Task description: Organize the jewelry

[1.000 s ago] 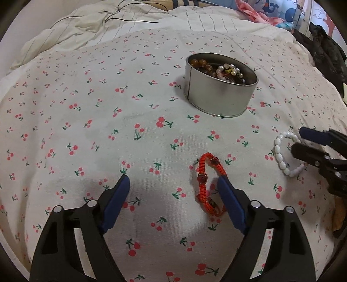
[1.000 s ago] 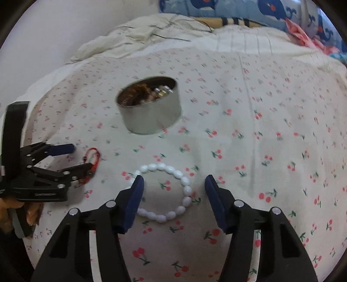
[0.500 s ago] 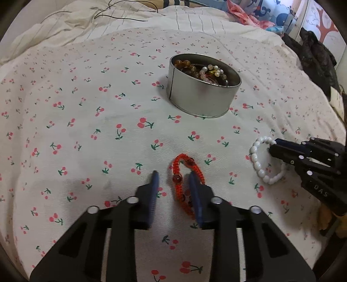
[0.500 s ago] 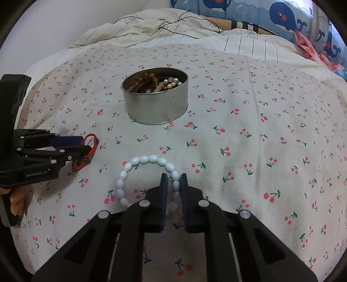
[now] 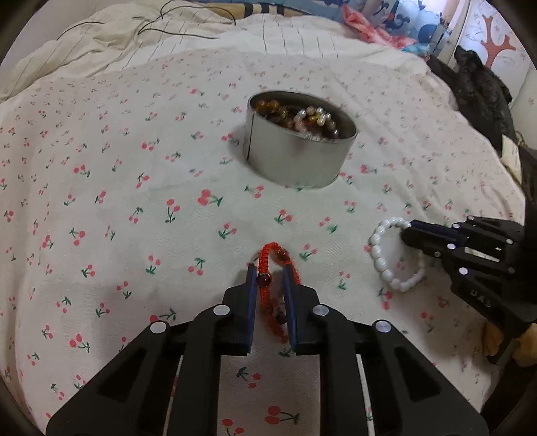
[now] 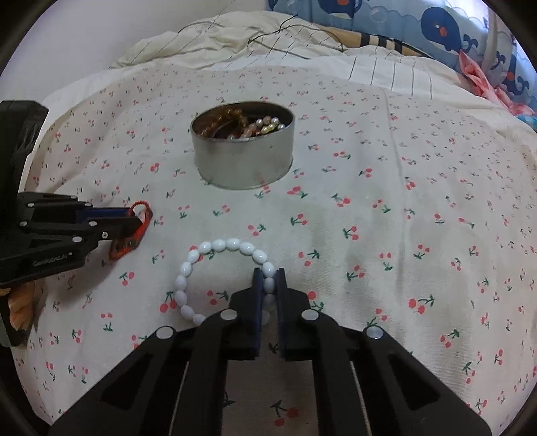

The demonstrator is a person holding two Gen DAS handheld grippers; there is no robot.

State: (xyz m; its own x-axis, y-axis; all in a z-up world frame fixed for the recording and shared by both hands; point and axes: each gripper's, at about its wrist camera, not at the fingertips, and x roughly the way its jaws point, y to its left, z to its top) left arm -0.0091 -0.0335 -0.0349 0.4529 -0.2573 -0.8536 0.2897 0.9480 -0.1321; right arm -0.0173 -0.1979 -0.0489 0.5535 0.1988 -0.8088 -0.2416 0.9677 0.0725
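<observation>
A round metal tin (image 5: 295,164) holding several beaded bracelets stands on the cherry-print sheet; it also shows in the right wrist view (image 6: 245,164). My left gripper (image 5: 271,273) is shut on a red braided bracelet (image 5: 268,255), squeezing it narrow; the bracelet also shows in the right wrist view (image 6: 134,231). My right gripper (image 6: 268,276) is shut on the right side of a white bead bracelet (image 6: 214,248). That bracelet shows in the left wrist view (image 5: 382,258), with the right gripper (image 5: 407,231) on it. Both bracelets sit in front of the tin.
The cherry-print sheet (image 5: 117,201) covers the bed. A striped cream quilt (image 5: 167,43) with thin black cables lies bunched at the back. Dark clothing (image 5: 480,87) sits at the far right edge. Whale-print fabric (image 6: 436,30) lies behind.
Both grippers went from wide open to shut, each closing on its bracelet. The left jaws squeezed the red bracelet narrower. Both views have drawn closer to the bracelets.
</observation>
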